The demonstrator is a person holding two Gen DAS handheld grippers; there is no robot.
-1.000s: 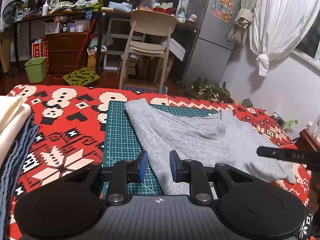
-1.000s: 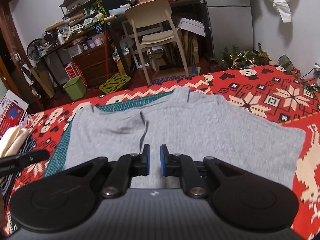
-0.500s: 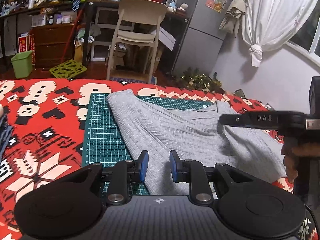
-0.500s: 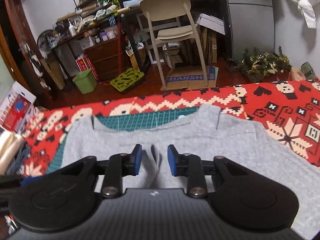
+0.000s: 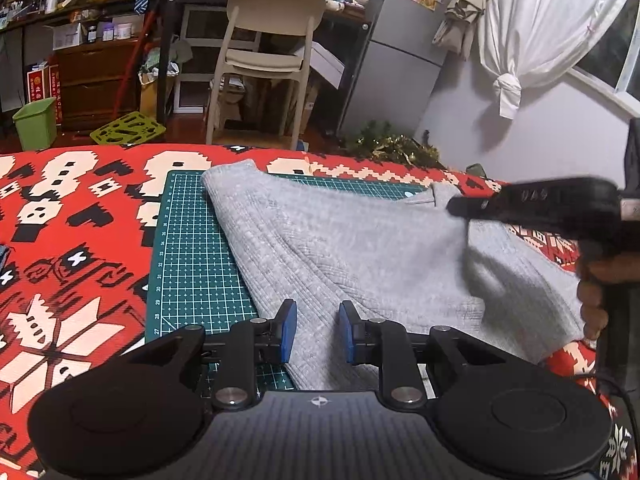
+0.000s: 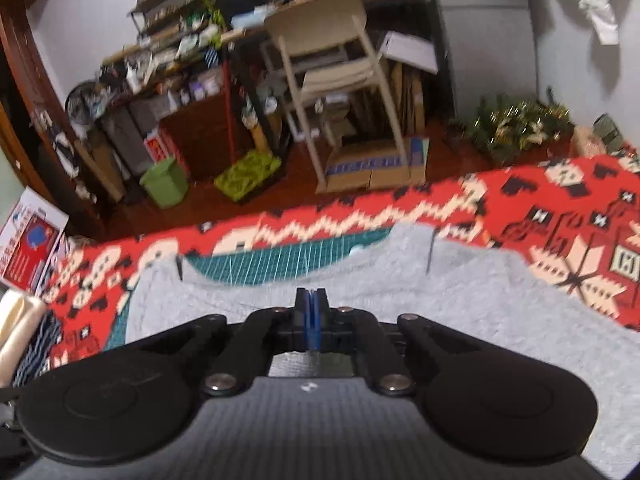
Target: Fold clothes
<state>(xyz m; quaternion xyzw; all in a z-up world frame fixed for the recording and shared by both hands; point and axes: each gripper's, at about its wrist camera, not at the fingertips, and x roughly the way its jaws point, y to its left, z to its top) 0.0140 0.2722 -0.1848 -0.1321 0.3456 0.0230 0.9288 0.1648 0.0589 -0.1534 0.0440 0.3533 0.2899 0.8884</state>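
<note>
Logging what I see from both wrist cameras, left side of the scene first.

Stack at far left: folded cream and blue cloth [image 6: 20, 332] at the left edge of the right wrist view, lying on the blanket.

Blanket: red patterned blanket [image 5: 76, 240] covers the work surface; I see it on both sides of the mat.

Mat: green cutting mat [image 5: 192, 256] lies on the blanket, its left strip bare, the rest under the garment.

Left gripper: left gripper [image 5: 317, 332] sits near me over the near edge of the garment. Its blue pads [image 5: 289, 332] stand apart with grey cloth showing in the gap; I read nothing pinched between them.

Garment: grey knit sweater [image 5: 360, 252] spread flat across the mat and running right onto the blanket. A folded edge runs diagonally from the far left corner toward the near side. The neckline faces far.

Right gripper: right gripper [image 6: 311, 320] has its blue pads pressed together. It is over the middle of the sweater near the neckline; the frame is blurred, and I cannot tell whether cloth is caught between the pads. In the left wrist view the same tool shows as a dark bar at right, above the sweater, with a hand [image 5: 600, 288] on its grip.

Background: beige chair [image 5: 268, 60] on the floor beyond the far edge.
</note>
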